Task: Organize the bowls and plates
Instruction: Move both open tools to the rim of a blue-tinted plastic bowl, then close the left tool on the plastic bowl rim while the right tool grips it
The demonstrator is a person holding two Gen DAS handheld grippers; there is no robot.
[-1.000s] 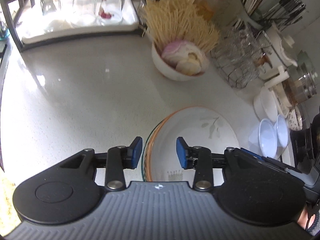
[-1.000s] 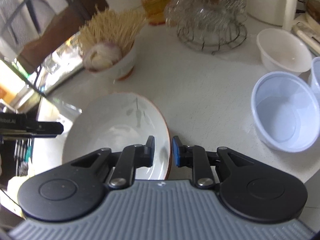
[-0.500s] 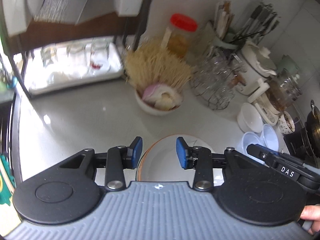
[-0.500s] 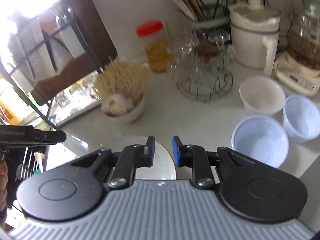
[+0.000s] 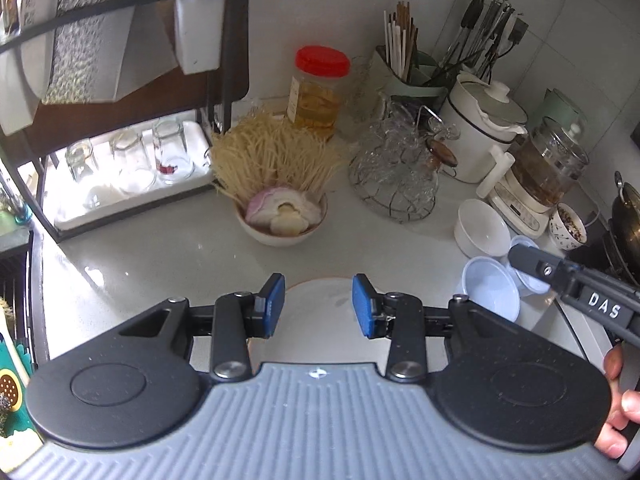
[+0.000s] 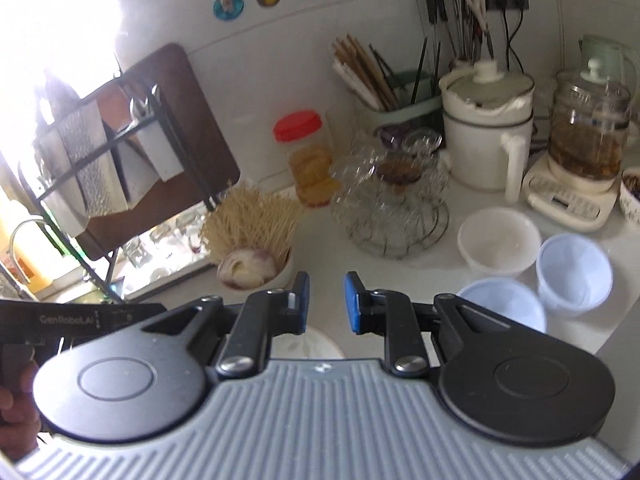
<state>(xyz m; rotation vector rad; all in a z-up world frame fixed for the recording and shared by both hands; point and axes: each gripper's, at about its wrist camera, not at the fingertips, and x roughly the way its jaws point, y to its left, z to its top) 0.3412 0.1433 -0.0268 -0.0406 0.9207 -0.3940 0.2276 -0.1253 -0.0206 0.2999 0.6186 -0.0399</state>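
A white plate with an orange rim lies on the counter, mostly hidden behind my left gripper, which is open and empty high above it. The plate also shows in the right wrist view under my right gripper, open and empty, raised above the counter. A white bowl and two pale blue bowls stand at the right. In the left wrist view the white bowl and a blue bowl lie beside the right gripper's body.
A bowl of onion and noodles, a wire basket of glasses, a red-lidded jar, a utensil holder, a white pot and a glass kettle line the back. A dark rack with glasses stands at the left.
Both grippers have risen well away from the plate and tilted up, so more of the back wall shows. Both stay open and empty. The plate has not moved.
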